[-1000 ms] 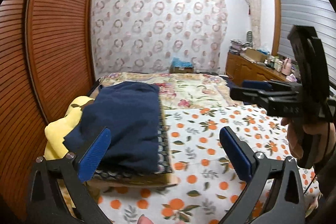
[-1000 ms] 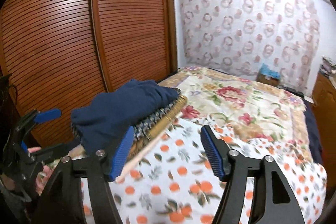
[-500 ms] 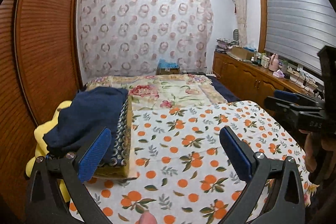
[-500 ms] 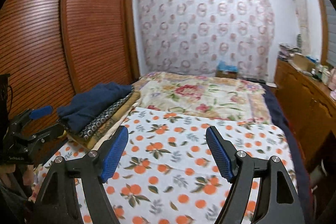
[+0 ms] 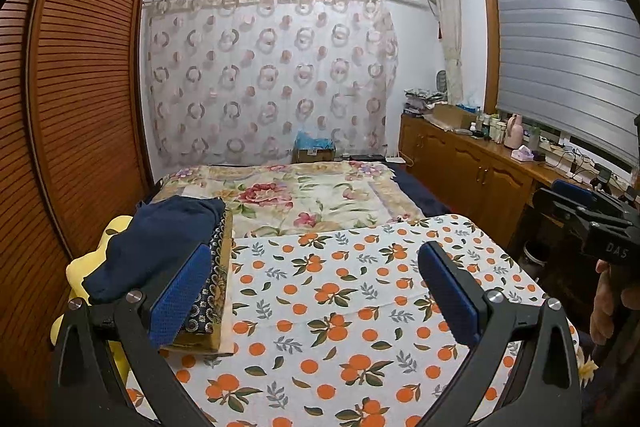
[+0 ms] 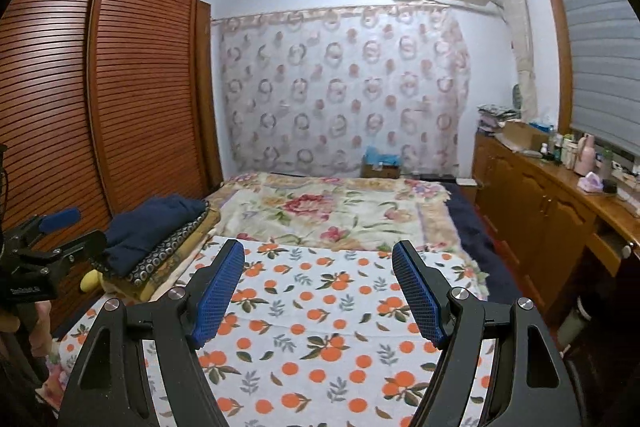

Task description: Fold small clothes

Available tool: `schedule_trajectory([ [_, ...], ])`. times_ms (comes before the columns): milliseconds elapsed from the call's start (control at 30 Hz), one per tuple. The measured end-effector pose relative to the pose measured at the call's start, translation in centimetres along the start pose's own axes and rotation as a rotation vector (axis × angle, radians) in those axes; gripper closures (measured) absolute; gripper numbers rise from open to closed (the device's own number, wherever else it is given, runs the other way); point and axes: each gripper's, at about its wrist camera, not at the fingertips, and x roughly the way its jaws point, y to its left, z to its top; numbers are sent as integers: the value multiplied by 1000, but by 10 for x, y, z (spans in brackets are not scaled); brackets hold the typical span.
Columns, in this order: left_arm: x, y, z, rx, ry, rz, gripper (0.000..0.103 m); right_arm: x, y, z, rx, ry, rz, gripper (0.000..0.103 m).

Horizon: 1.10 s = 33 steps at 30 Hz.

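Note:
A stack of folded clothes [image 5: 160, 251] lies at the left edge of the bed, a navy garment on top, a dark patterned piece [image 5: 212, 291] and a tan one under it. It also shows in the right wrist view [image 6: 156, 227]. My left gripper [image 5: 316, 291] is open and empty, held above the orange-print sheet [image 5: 340, 307], right of the stack. My right gripper [image 6: 320, 291] is open and empty over the same sheet [image 6: 320, 327]. Each gripper shows at the edge of the other's view.
A yellow item [image 5: 80, 267] lies under the stack's left side. A louvred wooden wardrobe [image 5: 80, 107] stands close on the left. A floral blanket [image 5: 300, 195] covers the far bed. A wooden cabinet [image 5: 480, 167] with bottles runs along the right wall.
Both grippers have pulled back and up from the stack of clothes, which now sits further away at the left. Both stay open and empty.

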Motion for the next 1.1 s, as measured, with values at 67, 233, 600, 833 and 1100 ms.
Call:
schedule_trajectory([
  [67,-1,-2,1,6,-1,2,0,2,3,-3,6,-1,-6,25],
  [233,-3,-3,0,4,-6,4,0,0,6,-6,16,-3,-5,25],
  [600,-3,-2,1,3,-7,6,0,8,1,-1,14,-2,-9,25],
  [833,-4,-2,1,3,-7,5,0,14,-5,2,13,-3,-9,25],
  [1100,-5,-2,2,1,-7,5,0,14,-7,3,13,-4,-10,25],
])
